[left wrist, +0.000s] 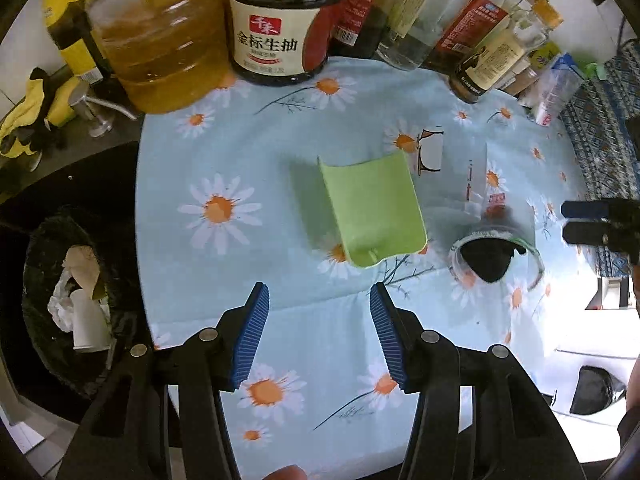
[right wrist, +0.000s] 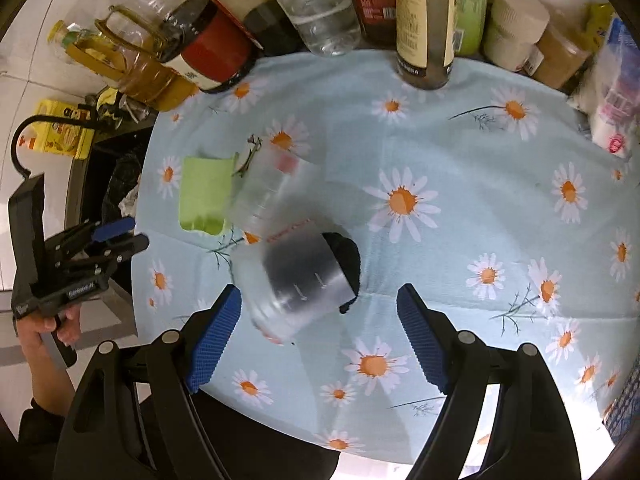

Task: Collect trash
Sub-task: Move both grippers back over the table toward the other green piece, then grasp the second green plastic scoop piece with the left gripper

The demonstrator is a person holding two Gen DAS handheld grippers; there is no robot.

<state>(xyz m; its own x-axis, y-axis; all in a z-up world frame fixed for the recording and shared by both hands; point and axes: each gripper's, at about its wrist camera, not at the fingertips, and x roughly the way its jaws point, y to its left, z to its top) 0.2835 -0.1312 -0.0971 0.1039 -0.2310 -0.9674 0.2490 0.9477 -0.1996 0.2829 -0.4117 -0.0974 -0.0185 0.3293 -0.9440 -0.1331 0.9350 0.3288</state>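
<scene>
I hold two hand-held grippers over the counter, which wears a pale blue daisy-print cloth. My left hand-held gripper has its blue pads partly apart with nothing between them; my right hand-held gripper stands wider, also empty, with the clear plastic measuring cup lying on its side just ahead of its left pad. Something black sits inside the cup's mouth. One curled green sheet lies beside the cup.

Only the left wrist view shows the black-lined trash bin off the counter's left edge, holding crumpled paper and one white paper cup. There too, one dark soy sauce jug reads "金标生抽", next to one jug of yellow oil. Only the right wrist view shows my hand gripping the left tool.
</scene>
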